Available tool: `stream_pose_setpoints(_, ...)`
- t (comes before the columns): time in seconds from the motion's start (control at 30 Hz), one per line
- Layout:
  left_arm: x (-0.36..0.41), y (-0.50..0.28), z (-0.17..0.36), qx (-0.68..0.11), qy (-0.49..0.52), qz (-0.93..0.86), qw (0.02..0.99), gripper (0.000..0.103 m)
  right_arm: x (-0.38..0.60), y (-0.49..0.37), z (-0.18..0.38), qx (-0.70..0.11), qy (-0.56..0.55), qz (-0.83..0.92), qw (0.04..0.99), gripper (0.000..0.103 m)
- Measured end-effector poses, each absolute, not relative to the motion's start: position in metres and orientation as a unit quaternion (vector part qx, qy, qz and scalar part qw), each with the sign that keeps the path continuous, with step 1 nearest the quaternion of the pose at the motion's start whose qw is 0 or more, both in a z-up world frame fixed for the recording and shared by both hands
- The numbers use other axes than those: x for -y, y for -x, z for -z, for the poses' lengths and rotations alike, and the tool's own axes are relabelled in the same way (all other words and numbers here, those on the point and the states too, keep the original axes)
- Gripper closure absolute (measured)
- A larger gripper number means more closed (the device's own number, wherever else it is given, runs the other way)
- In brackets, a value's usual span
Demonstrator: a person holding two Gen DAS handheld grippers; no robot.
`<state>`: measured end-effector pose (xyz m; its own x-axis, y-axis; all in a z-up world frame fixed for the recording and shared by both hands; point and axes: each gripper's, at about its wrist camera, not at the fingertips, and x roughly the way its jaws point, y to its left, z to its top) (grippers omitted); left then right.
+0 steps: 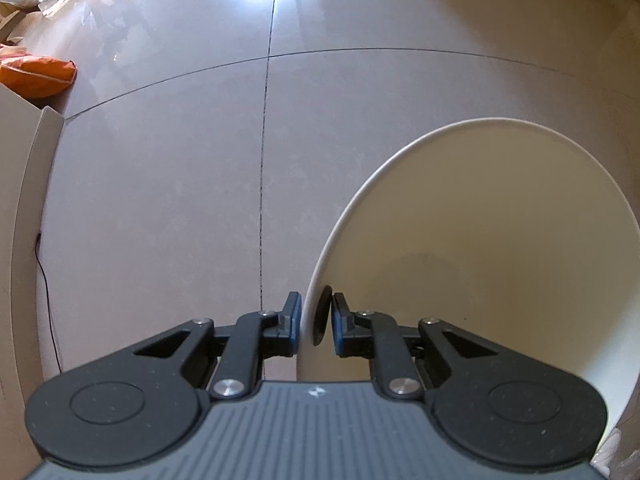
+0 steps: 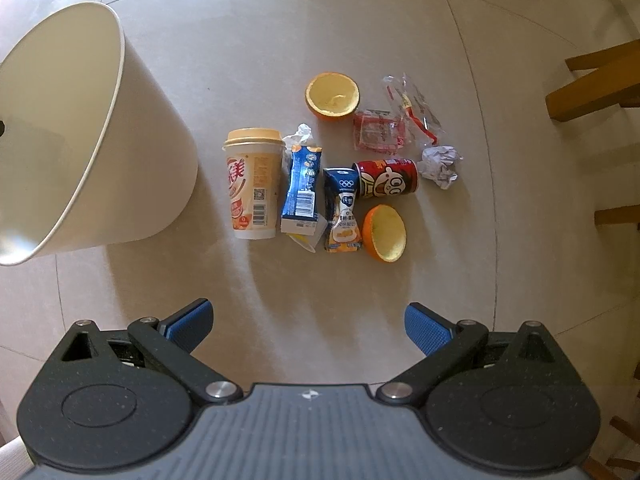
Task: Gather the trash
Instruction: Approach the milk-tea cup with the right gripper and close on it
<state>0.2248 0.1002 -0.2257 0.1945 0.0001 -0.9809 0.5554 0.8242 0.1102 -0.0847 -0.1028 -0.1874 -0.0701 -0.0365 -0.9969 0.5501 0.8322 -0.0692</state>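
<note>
Bin steadied for loading. The left gripper [image 1: 316, 322] clamps the rim of the cream plastic wastebasket [image 1: 480, 240], tilting it toward the floor litter.
The right gripper [image 2: 306, 322], wide open and empty, hovers above the lidded paper drink cup [image 2: 252, 184] and red drink can [image 2: 386, 178], ready to pick.

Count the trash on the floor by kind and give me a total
Orange peel halves: 2
Lidded cups: 1
Cans: 1
Blue cartons or pouches: 2
Plastic wrappers: 2
Crumpled paper: 2
Total: 10
</note>
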Motion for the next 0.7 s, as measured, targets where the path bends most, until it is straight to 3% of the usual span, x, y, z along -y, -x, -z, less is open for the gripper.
stream_pose_setpoints(0.43,-0.092,-0.242,0.232,-0.64,-0.196,0.173,0.723,0.089,0.118,0.07,0.228,-0.692,-0.148,0.182,0.682,0.0)
stream_pose_setpoints(0.7,-0.099,-0.242,0.23,-0.636,-0.203,0.182,0.722,0.09,0.15,0.064,0.264,-0.674,-0.2,0.164,0.692,0.0)
